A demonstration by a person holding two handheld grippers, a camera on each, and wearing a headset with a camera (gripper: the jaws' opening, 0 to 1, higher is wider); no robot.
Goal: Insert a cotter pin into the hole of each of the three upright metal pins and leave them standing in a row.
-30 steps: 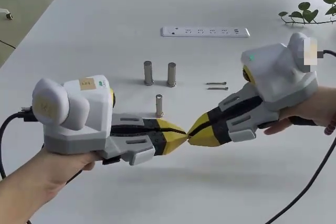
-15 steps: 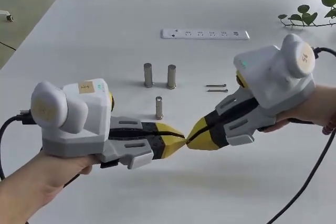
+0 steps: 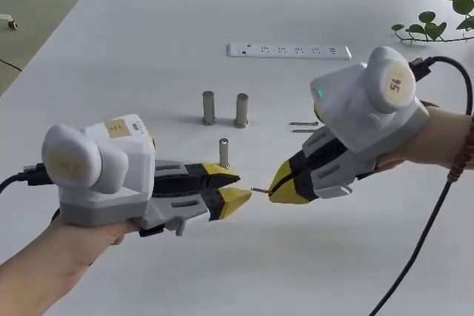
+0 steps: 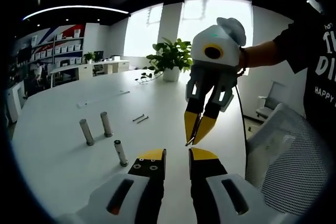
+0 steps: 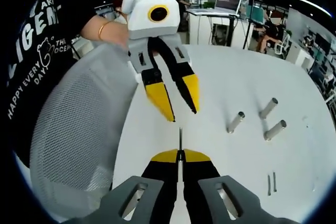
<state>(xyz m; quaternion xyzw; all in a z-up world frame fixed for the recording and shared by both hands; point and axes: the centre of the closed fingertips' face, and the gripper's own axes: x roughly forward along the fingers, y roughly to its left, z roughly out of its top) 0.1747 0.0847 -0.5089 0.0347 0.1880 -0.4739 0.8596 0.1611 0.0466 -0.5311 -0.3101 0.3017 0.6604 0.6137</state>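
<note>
Now: right gripper jaws clamped on thin grey metal cotter pin, held above white desk; left gripper jaws apart just beside it. Risk: slim pin pivots in the grip, misaligns, topples the short upright steel cylinder.

The head view is bright and evenly lit, with faint, soft shadows on the white table. Both gripper views bend strongly toward their edges. In the left gripper view the windows at top centre blow out, and the shelves at upper left look blurred, perhaps out of focus.
</note>
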